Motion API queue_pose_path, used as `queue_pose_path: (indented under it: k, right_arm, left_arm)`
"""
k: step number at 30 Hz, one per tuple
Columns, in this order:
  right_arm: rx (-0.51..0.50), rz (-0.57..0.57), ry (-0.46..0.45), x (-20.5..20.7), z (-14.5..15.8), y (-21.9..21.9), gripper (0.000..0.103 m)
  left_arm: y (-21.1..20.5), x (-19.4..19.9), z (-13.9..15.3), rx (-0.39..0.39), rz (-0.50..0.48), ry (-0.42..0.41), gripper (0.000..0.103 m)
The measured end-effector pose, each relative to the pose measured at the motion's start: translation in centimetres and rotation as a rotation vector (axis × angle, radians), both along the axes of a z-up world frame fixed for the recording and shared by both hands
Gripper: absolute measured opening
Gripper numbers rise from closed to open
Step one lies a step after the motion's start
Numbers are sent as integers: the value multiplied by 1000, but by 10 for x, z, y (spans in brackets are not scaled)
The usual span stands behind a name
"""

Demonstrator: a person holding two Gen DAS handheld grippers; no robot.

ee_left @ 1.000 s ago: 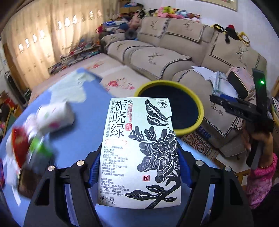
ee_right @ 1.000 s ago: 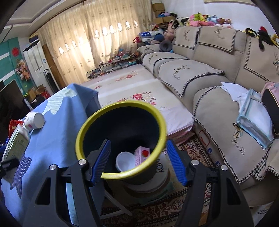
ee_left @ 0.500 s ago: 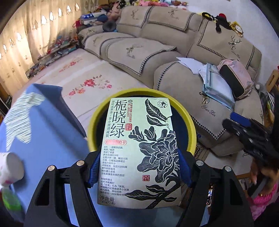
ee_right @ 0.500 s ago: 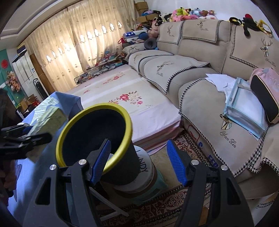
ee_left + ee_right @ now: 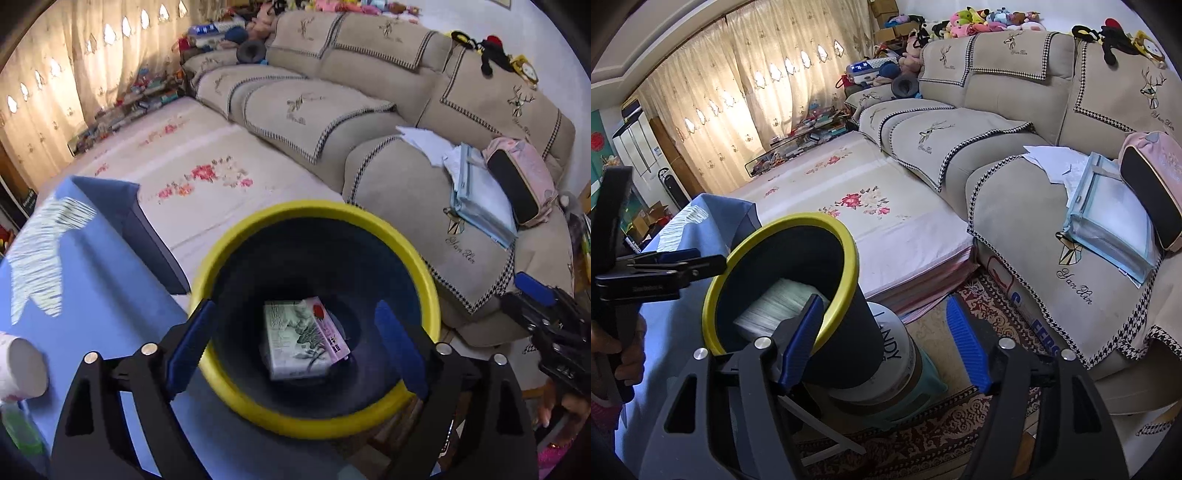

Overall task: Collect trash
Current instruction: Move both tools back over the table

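A black trash bin with a yellow rim (image 5: 424, 273) stands beside the blue table. The pale green tea box (image 5: 295, 339) lies inside it, blurred, next to a pink carton (image 5: 330, 328). My left gripper (image 5: 291, 343) is open and empty right above the bin's mouth. In the right wrist view the bin (image 5: 849, 251) is at lower left with the blurred tea box (image 5: 775, 302) inside. My right gripper (image 5: 882, 343) is open and empty, to the right of the bin. The left gripper (image 5: 672, 266) shows at the bin's left rim.
The blue table (image 5: 92, 295) holds a paper cup (image 5: 22, 369) and a green bottle (image 5: 18, 424) at its left. The bin rests on a white bucket (image 5: 897, 362). A beige sofa (image 5: 1015, 177) with a pink bag (image 5: 1156, 184) is to the right. A floral mat (image 5: 849, 206) lies behind.
My left gripper opened over the bin and let go of the tea box, which dropped inside. My right gripper moved a little right, away from the bin.
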State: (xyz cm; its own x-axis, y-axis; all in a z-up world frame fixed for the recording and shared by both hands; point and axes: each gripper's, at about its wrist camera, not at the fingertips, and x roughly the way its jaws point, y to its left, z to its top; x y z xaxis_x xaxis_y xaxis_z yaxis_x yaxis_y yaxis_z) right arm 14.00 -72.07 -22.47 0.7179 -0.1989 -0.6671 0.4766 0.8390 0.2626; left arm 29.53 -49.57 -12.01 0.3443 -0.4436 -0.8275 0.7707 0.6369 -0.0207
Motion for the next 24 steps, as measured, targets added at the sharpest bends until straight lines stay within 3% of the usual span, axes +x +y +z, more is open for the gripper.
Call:
queue_pose_path:
  k: [4,8,12,21,24]
  right_arm:
    - [-3,15,-17,-2,7,6,66]
    - [-8,46,-23,3,11,17,67]
    - [-16,93,-18,13,15,36,67]
    - [-25,277,-10,51,27,110,67]
    - [-36,359,4,67,31,144,67]
  left_arm:
    - [33,-23,32,-54,60,-64,92]
    - [96,-55,65,-118,151,-145,98]
    - [157,-81,80,-118,243,-223,98]
    - [305,-109,76,-127,524,-237,98]
    - [350,-115,70,-98,617,-257,98]
